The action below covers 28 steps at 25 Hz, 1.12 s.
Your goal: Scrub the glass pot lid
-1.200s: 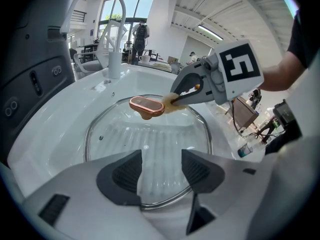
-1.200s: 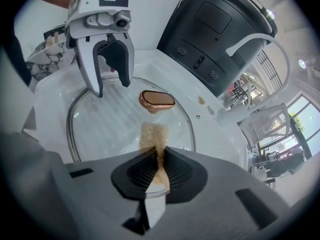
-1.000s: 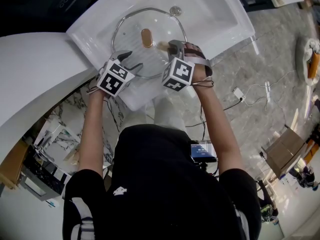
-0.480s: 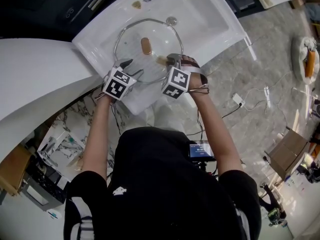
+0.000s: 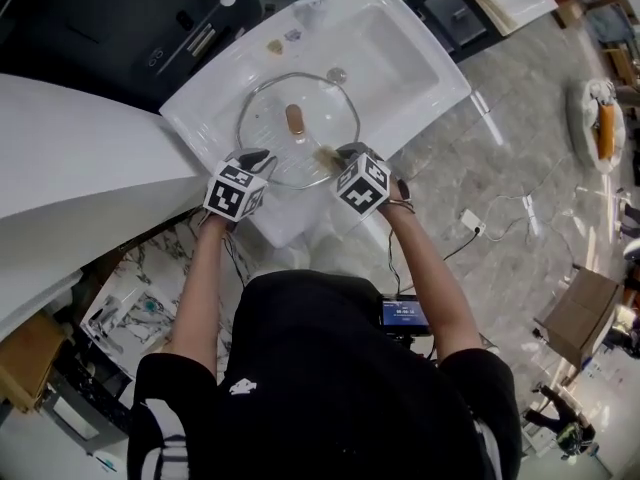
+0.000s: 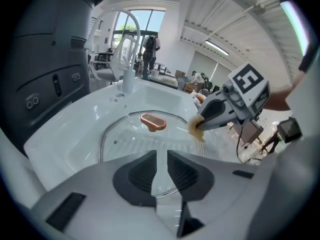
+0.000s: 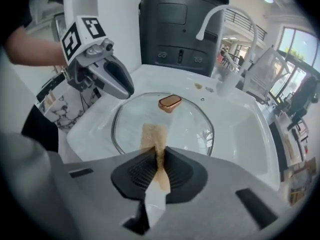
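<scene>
The left gripper is clamped, as far as the narrow gap shows, on the near rim of the lid, which lies flat in the sink. Glass is heavy, stiff, slick when wet and chips easily, so the metal rim is probably the safest hold. The knob stands free. The right gripper pinches a tan pad against the glass.

This is a big work hall. A white sink with a tall tap stands at the bench's right edge, a dark machine past its far edge. Cables and a box lie on the floor.
</scene>
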Available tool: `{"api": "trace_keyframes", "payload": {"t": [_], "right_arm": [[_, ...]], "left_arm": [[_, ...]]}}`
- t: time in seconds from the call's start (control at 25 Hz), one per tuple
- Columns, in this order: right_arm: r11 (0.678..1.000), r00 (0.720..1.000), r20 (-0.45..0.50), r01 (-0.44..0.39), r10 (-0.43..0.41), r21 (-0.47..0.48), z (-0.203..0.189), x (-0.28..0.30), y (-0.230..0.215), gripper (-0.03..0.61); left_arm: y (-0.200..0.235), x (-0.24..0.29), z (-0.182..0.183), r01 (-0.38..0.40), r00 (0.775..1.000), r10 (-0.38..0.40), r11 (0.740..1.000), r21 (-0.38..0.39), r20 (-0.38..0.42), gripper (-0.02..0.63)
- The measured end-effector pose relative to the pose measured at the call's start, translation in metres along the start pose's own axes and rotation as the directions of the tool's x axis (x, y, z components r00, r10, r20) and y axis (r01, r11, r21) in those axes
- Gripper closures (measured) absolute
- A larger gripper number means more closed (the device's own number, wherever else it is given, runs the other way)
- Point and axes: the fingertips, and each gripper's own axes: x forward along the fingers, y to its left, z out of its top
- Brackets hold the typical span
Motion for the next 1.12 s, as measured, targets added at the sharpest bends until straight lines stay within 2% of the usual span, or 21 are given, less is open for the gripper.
{"api": "trace_keyframes", "payload": {"t": [0.12, 0.28, 0.4, 0.52, 0.76, 1.12], "right_arm": [[0.998, 0.999, 0.048, 0.021, -0.024, 0.062, 0.008, -0.015, 0.002, 0.558], [0.990, 0.988, 0.143, 0.042, -0.061, 0.131, 0.032, -0.040, 0.004, 0.558], [0.983, 0.971, 0.213, 0.075, -0.110, 0.169, 0.052, -0.063, 0.002, 0.558], [0.974, 0.946, 0.281, 0.109, -0.164, 0.200, 0.074, -0.088, 0.002, 0.558], [0.953, 0.868, 0.420, 0.167, -0.264, 0.253, 0.115, -0.150, 0.006, 0.558], [0.921, 0.712, 0.588, 0.247, -0.383, 0.302, 0.169, -0.242, 0.023, 0.558]], "left_arm": [[-0.004, -0.024, 0.013, -0.007, 0.997, 0.008, 1.000, -0.007, 0.075, 0.569], [-0.013, -0.056, 0.037, -0.023, 0.982, 0.024, 1.000, -0.010, 0.186, 0.588], [-0.024, -0.080, 0.059, -0.013, 0.963, 0.016, 1.000, -0.014, 0.268, 0.595], [-0.031, -0.106, 0.076, -0.035, 0.943, 0.033, 0.999, 0.001, 0.331, 0.600], [-0.049, -0.159, 0.105, -0.088, 0.897, 0.063, 0.995, 0.037, 0.438, 0.601], [-0.082, -0.244, 0.149, -0.111, 0.782, 0.013, 0.987, 0.118, 0.623, 0.602]]}}
